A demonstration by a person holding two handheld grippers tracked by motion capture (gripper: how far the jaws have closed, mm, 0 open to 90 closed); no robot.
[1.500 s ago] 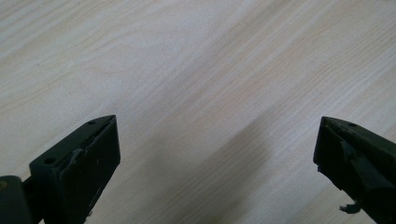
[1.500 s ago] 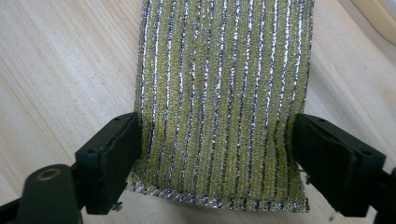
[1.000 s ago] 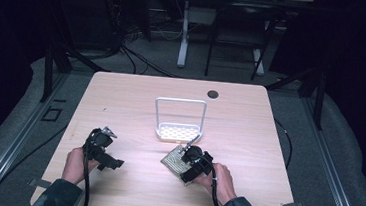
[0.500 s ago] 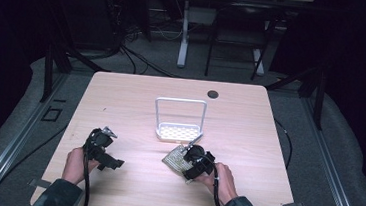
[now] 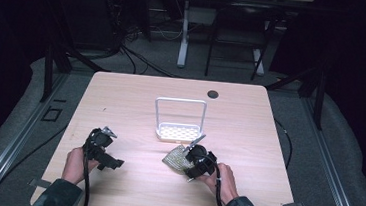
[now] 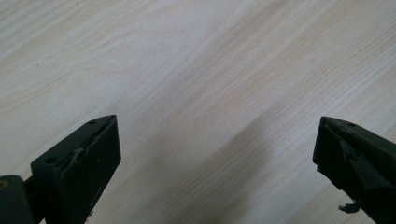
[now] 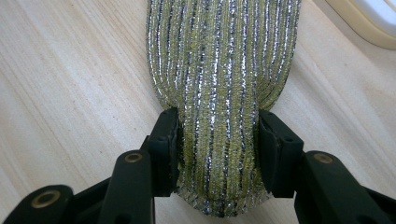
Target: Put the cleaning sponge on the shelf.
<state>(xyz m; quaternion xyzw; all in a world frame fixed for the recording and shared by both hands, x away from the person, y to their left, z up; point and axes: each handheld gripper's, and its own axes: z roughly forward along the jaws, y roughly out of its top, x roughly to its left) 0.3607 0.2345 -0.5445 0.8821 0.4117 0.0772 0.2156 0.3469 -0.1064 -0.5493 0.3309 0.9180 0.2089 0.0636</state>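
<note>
While the left hand-held gripper [image 5: 100,148] idles wide open and empty over the desk [image 5: 136,99], the right hand-held gripper [image 7: 217,140] pinches the glittery scouring pad [image 7: 224,70], probably bound for the white rack [image 5: 179,118].

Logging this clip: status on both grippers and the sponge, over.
Right gripper shut on glittery scouring sponge, pinching it in at the near end. Left gripper open over bare table. White rack just beyond sponge; nothing between.

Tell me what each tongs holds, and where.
Right tongs pinch the glittery sponge across its near end, bunching it. Left tongs are open, holding nothing.
</note>
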